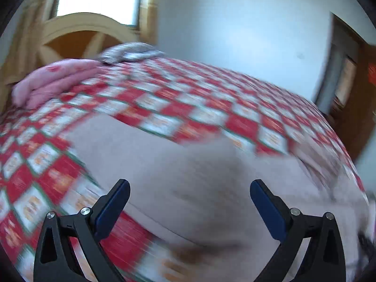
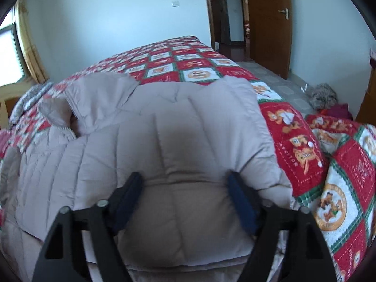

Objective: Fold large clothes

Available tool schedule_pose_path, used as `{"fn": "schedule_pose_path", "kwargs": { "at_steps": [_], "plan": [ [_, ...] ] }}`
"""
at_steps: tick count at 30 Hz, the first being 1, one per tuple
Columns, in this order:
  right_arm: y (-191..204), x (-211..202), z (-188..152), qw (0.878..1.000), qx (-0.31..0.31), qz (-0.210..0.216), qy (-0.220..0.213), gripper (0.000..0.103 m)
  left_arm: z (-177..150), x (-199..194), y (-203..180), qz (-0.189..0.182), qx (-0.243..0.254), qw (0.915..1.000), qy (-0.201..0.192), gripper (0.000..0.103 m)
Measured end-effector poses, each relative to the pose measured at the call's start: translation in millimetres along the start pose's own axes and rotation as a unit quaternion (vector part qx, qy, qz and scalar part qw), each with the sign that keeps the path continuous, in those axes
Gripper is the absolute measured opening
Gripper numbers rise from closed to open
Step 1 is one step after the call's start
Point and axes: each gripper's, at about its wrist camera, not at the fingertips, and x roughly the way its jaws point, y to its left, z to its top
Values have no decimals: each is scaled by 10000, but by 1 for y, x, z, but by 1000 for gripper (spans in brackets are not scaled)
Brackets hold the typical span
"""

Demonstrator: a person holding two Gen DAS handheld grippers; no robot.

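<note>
The beige puffer jacket [image 2: 169,127] lies spread on the bed [image 2: 202,65], and I take it as my landmark. I judge the folding barely begun: one side of the jacket looks turned in over the body, its zipper edge [image 2: 70,108] and collar showing at the jacket's left end, but the rest sits in a wide, bulky slab that needs more folds.

My right gripper [image 2: 185,202] is down on the near edge of the jacket, its blue-padded fingers [image 2: 242,202] spread with a thick roll of padding bulging between them; released, I think, not clenched (the cloth sits between the pads, but they stand well apart). My left gripper [image 1: 190,204] hovers over the jacket [image 1: 188,164] too, fingers wide and holding nothing; this view is heavily blurred.

The jacket is quilted in long soft channels, matte and puffy, so it will likely spring back and resist a crisp crease. Under it the bedspread is a flat quilt in red and white squares with green borders and printed bears. Beyond the jacket's far left, a folded pink cloth [image 1: 54,82] rests by the headboard.
</note>
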Motion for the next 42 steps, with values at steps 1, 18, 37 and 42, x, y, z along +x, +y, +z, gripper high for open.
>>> {"fn": "schedule_pose_path", "kwargs": {
  "at_steps": [1, 18, 37, 42],
  "plan": [
    [2, 0, 0, 10000, -37, -34, 0, 85, 11, 8, 19, 298, -114, 9995, -26, 102],
    [7, 4, -1, 9997, -167, -170, 36, 89, 33, 156, 156, 1327, -1565, 9746, 901, 72],
    [6, 4, -2, 9997, -159, -165, 36, 89, 80, -16, 23, -613, 76, 9934, -966, 5],
    [7, 4, -2, 9998, -122, -123, 28, 89, 44, -112, -95, -1839, 1515, 9580, -1595, 5]
  ]
}}
